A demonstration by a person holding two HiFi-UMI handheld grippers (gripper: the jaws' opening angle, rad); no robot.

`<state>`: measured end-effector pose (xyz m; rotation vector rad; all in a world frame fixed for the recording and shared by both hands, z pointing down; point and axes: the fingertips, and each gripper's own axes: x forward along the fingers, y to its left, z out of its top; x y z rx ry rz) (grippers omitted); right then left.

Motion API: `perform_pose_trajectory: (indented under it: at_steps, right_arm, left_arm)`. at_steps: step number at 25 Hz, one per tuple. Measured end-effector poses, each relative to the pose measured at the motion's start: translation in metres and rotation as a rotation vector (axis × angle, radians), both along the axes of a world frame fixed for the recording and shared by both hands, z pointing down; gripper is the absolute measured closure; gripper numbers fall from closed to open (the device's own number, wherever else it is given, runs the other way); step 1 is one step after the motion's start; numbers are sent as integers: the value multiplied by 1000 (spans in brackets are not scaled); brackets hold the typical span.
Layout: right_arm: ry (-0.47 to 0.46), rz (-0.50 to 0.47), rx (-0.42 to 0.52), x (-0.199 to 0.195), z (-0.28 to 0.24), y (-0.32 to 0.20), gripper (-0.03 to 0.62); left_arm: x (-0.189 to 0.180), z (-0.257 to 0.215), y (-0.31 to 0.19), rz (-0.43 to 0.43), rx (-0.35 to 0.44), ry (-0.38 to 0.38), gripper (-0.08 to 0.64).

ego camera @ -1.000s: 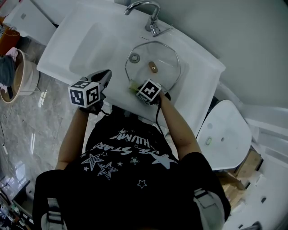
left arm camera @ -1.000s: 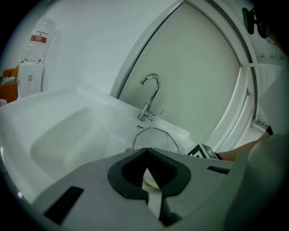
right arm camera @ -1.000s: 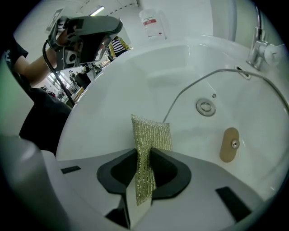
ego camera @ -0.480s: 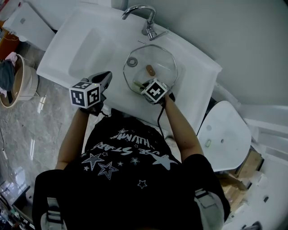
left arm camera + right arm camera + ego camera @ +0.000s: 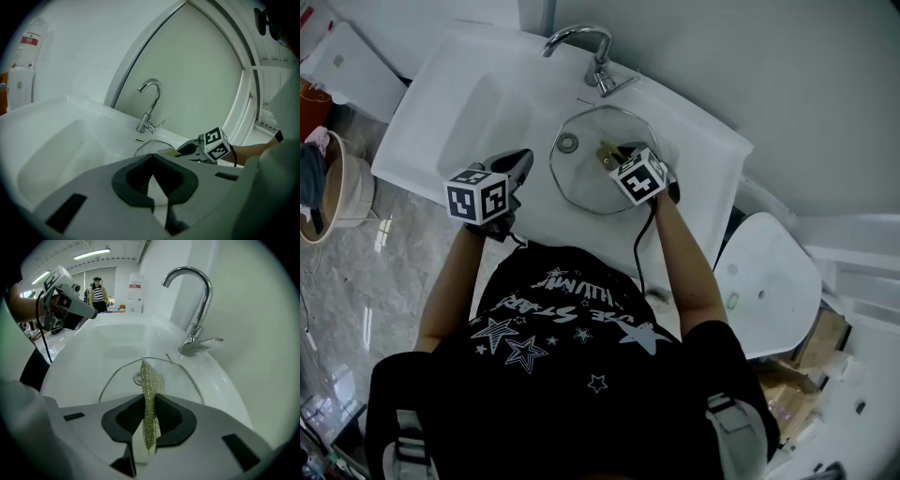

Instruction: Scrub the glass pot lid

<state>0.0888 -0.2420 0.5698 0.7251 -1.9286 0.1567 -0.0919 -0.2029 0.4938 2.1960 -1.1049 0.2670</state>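
The glass pot lid (image 5: 581,183) lies in the round sink bowl, its metal rim (image 5: 112,378) showing in the right gripper view. My right gripper (image 5: 619,157) reaches over the lid's right half, near its knob, and is shut on a yellow-green scouring pad (image 5: 150,390) that stands on edge between the jaws and points down at the glass. My left gripper (image 5: 520,159) hovers over the sink's front rim, left of the lid. Its jaws (image 5: 152,159) are shut with nothing between them. The left gripper view shows the lid's edge (image 5: 143,147) and the right gripper (image 5: 185,150).
A chrome faucet (image 5: 581,42) stands behind the bowl, and the drain (image 5: 568,142) shows through the glass. A white drainboard (image 5: 459,103) extends left. A toilet (image 5: 769,272) stands at the right and a wooden tub (image 5: 342,183) on the floor at left. A person (image 5: 97,291) stands far off.
My right gripper has carried the pad from the lid's near edge across the glass towards the knob and faucet. The left gripper has stayed put.
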Motion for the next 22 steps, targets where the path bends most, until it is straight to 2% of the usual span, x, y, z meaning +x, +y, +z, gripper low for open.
perform_pose_trajectory:
  at_steps: [4,14,22]
  right_arm:
    - [62,14,73,7,-10,-20,525]
    - [219,-1,166,18,-10,-52,525]
    - [239,-41,146,14,12,-48,525]
  left_arm:
    - [1,-1,-6,15,4,1,552]
    - [-5,3,-13,14,-9,2,552]
    - [-13,8,-10,2,-25,-2,552]
